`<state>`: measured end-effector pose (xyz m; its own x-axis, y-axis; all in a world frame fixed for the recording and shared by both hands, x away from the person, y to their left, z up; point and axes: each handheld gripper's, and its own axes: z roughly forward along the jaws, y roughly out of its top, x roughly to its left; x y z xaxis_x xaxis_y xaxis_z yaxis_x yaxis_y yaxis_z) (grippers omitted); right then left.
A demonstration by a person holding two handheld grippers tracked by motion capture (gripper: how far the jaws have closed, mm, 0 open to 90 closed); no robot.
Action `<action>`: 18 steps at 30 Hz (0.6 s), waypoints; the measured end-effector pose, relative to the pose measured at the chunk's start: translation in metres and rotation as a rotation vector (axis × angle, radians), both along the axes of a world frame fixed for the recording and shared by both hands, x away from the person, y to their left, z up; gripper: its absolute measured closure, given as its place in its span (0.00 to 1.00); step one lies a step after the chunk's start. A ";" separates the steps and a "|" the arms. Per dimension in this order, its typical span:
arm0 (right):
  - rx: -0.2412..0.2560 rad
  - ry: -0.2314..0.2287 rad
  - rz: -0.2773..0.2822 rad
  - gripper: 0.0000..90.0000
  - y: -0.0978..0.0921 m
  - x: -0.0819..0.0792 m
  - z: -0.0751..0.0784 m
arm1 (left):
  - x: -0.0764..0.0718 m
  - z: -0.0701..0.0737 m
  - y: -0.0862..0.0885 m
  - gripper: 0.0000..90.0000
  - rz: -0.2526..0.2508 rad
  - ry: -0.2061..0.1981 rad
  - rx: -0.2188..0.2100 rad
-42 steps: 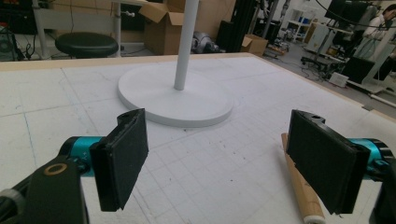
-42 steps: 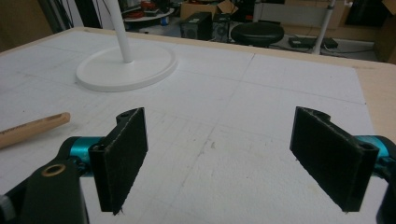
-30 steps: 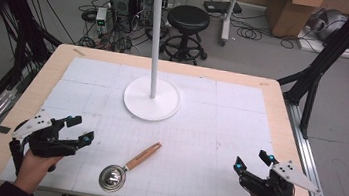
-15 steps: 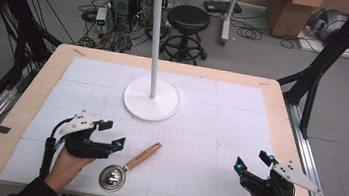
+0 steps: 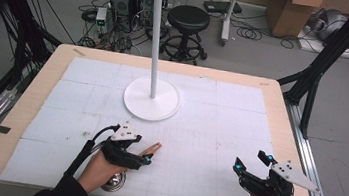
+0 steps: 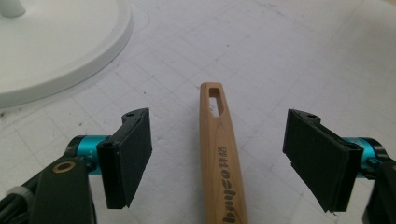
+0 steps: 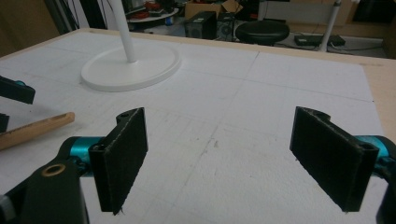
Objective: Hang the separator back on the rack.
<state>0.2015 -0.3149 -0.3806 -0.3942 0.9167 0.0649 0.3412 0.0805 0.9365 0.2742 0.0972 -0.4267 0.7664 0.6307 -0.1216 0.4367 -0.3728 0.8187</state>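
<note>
A wooden-handled utensil lies on the white mat, its handle [image 5: 154, 148] pointing toward the stand and its small metal bowl [image 5: 114, 183] near the front edge. My left gripper [image 5: 141, 150] is open and low over the handle. In the left gripper view the handle [image 6: 222, 154], with a slot at its tip, runs between the two spread jaws and touches neither. My right gripper [image 5: 251, 161] rests open at the front right with nothing between its jaws [image 7: 219, 126]. The handle tip [image 7: 39, 127] also shows at the left of the right gripper view.
A white hook stand with a tall pole [image 5: 156, 40] rises from a round base [image 5: 151, 106] at the middle of the mat [image 5: 224, 124]. The table's wooden rim [image 5: 282, 108] frames the mat. A stool [image 5: 188, 19], boxes and cables stand on the floor behind.
My left gripper has moved right from the front left corner to the utensil's handle and now straddles it. The right gripper has stayed put.
</note>
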 end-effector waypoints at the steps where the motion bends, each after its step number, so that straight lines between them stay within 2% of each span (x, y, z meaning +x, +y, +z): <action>1: 0.000 0.000 0.000 0.20 0.000 0.000 0.000 | 0.001 -0.001 -0.001 0.27 -0.001 0.012 0.010; 3: -0.001 -0.001 0.000 0.20 0.000 0.000 0.000 | 0.003 -0.003 -0.004 0.27 -0.004 0.032 0.026; 5: -0.006 0.000 0.004 0.20 0.001 0.001 0.000 | 0.004 -0.006 -0.008 0.32 -0.006 0.051 0.069; 6: -0.006 0.000 0.003 0.20 0.001 0.000 0.000 | 0.005 -0.009 -0.011 0.35 -0.013 0.064 0.112; 7: -0.006 0.000 0.003 0.20 0.001 0.000 0.000 | 0.005 -0.009 -0.011 0.37 -0.013 0.064 0.112; 9: -0.005 -0.001 0.003 0.20 0.001 0.001 0.000 | 0.005 -0.012 -0.014 0.38 -0.014 0.071 0.144; 18: 0.004 0.006 0.006 0.20 0.001 0.001 0.000 | 0.005 -0.011 -0.019 0.54 0.002 0.049 0.225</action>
<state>0.2023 -0.3142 -0.3810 -0.3991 0.9142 0.0707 0.3463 0.0789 0.9348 0.2789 0.0782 -0.4373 0.7620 0.6474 -0.0148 0.4745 -0.5427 0.6931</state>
